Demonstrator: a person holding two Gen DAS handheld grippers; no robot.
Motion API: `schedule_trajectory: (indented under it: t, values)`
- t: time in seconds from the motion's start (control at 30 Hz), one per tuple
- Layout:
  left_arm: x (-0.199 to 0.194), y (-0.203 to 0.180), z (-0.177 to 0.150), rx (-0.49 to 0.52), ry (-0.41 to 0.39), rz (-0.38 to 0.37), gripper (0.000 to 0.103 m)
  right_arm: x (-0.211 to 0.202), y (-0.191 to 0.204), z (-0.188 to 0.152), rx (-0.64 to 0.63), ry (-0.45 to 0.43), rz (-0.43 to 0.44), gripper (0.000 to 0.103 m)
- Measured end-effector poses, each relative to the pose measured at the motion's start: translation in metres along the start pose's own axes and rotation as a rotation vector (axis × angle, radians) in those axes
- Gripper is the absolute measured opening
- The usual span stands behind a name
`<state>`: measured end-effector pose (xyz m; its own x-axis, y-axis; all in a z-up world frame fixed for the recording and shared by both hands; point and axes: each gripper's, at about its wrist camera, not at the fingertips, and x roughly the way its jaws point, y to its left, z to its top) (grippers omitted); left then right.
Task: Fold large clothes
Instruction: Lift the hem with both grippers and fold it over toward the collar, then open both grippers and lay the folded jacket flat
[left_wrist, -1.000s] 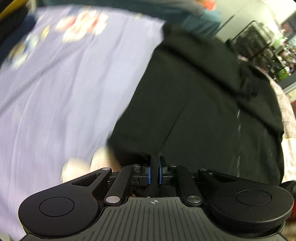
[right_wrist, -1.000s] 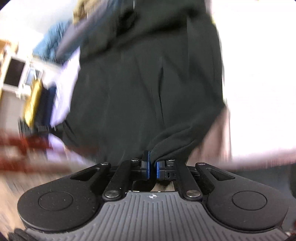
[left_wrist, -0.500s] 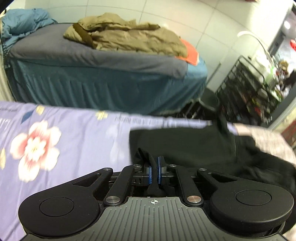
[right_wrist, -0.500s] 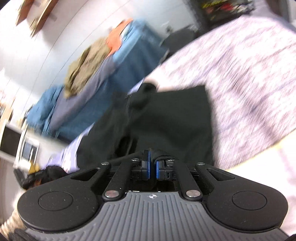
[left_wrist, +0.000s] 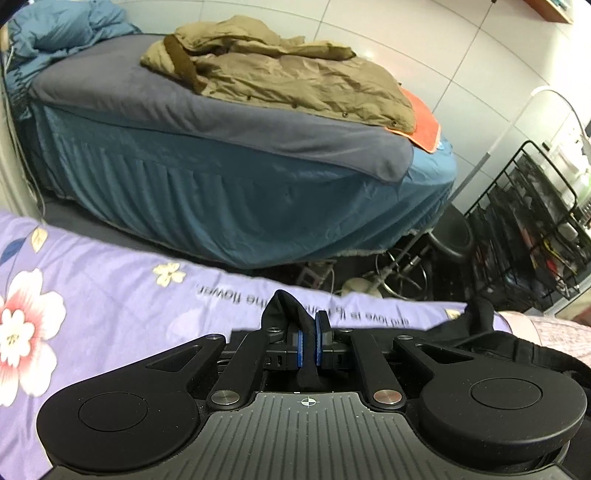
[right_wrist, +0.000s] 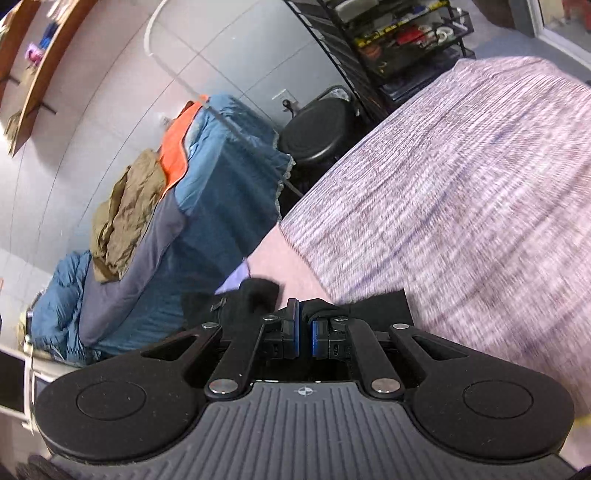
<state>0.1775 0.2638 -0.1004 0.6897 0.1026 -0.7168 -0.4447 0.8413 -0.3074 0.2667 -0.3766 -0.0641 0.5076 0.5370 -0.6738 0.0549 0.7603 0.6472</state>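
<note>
Both grippers, left (left_wrist: 309, 345) and right (right_wrist: 305, 338), pinch my black garment (left_wrist: 291, 314) above the flowered sheet (left_wrist: 110, 295); thin cloth could slip out.

left gripper (left_wrist: 309, 341): fingers clamped, angled down | right gripper (right_wrist: 304, 333): fingers clamped, angled down

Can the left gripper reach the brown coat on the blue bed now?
Probably not: the left gripper is shut on the black garment, and a floor gap separates it from the brown coat.
</note>
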Motion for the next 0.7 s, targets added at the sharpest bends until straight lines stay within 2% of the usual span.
schedule_trajectory:
  t: [0.13,0.2,0.23,0.27,0.3,0.33,0.43,0.47,0.5,0.53,0.6,0.7]
  values:
    - [0.030,-0.012,0.003,0.008,0.027,0.041,0.040,0.023,-0.015,0.020,0.042,0.018,-0.011,0.008]
    - [0.046,-0.010,0.001,-0.041,0.061,0.052,0.049,0.037,-0.026,0.021,0.053,0.045,-0.055,0.008]
    - [0.052,-0.006,0.001,-0.083,0.075,0.054,0.062,0.044,-0.031,0.019,0.065,0.055,-0.070,0.008]
    - [0.056,0.000,0.002,-0.139,0.083,0.051,0.084,0.049,-0.037,0.018,0.089,0.063,-0.080,0.008]
    - [0.054,0.008,0.003,-0.197,0.077,0.042,0.097,0.054,-0.043,0.016,0.123,0.068,-0.079,0.010]
    - [0.049,0.016,0.004,-0.246,0.058,0.034,0.103,0.056,-0.048,0.016,0.160,0.070,-0.070,0.011]
    - [0.022,0.042,0.015,-0.320,-0.043,0.005,0.103,0.054,-0.053,0.019,0.179,0.087,-0.046,0.016]
    - [0.013,0.050,0.019,-0.325,-0.056,-0.003,0.103,0.052,-0.051,0.021,0.154,0.098,-0.038,0.020]
    - [0.005,0.056,0.023,-0.322,-0.057,0.000,0.103,0.048,-0.050,0.022,0.138,0.104,-0.024,0.036]
    - [-0.004,0.061,0.025,-0.305,-0.057,0.007,0.103,0.040,-0.048,0.023,0.131,0.098,-0.013,0.062]
    - [-0.019,0.063,0.022,-0.242,-0.052,0.018,0.103,0.022,-0.046,0.024,0.119,0.035,-0.012,0.087]
    - [-0.035,0.055,0.004,-0.131,-0.030,0.041,0.103,-0.007,-0.036,0.023,0.050,-0.070,-0.069,0.079]
